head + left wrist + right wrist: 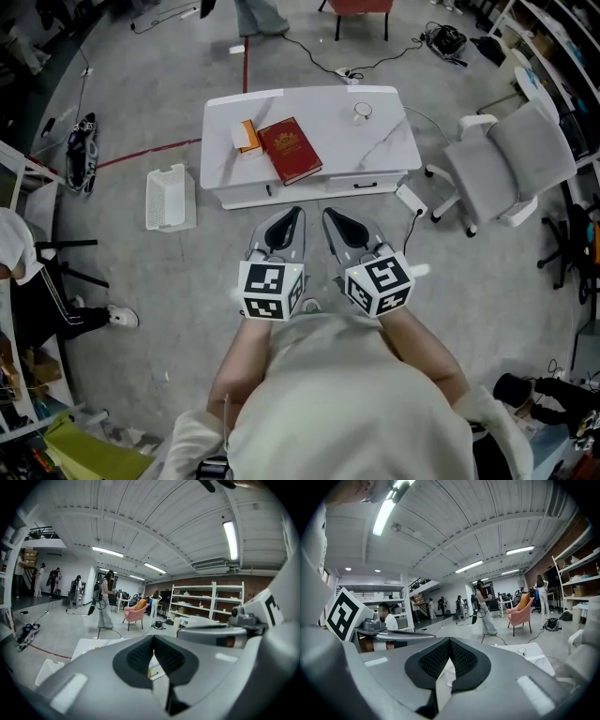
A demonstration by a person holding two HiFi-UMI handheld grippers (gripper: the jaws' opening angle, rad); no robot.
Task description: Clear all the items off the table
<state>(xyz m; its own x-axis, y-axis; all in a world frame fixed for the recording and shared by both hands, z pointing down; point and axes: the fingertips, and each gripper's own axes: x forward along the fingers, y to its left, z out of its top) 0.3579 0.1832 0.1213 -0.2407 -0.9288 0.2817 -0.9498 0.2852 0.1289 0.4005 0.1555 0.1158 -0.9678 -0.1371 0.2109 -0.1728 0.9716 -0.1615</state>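
Observation:
A low white table (375, 150) stands ahead of me on the grey floor. On it lie a dark red book (290, 150), an orange box (247, 136) to the book's left, and a small clear ring-shaped thing (363, 112) toward the far right. My left gripper (294, 213) and right gripper (329, 215) are side by side, short of the table's near edge, both shut and empty. In the left gripper view the left gripper (153, 641) has its jaws together, with the table (89, 644) beyond. The right gripper (449, 644) is shut too, with the ring-shaped thing (521, 651) past it.
A white basket (170, 197) sits on the floor left of the table. A grey swivel chair (511, 159) stands to the right, and a white power block (410, 200) with cables lies near the table's right corner. People stand farther off, and a pink chair (136, 613).

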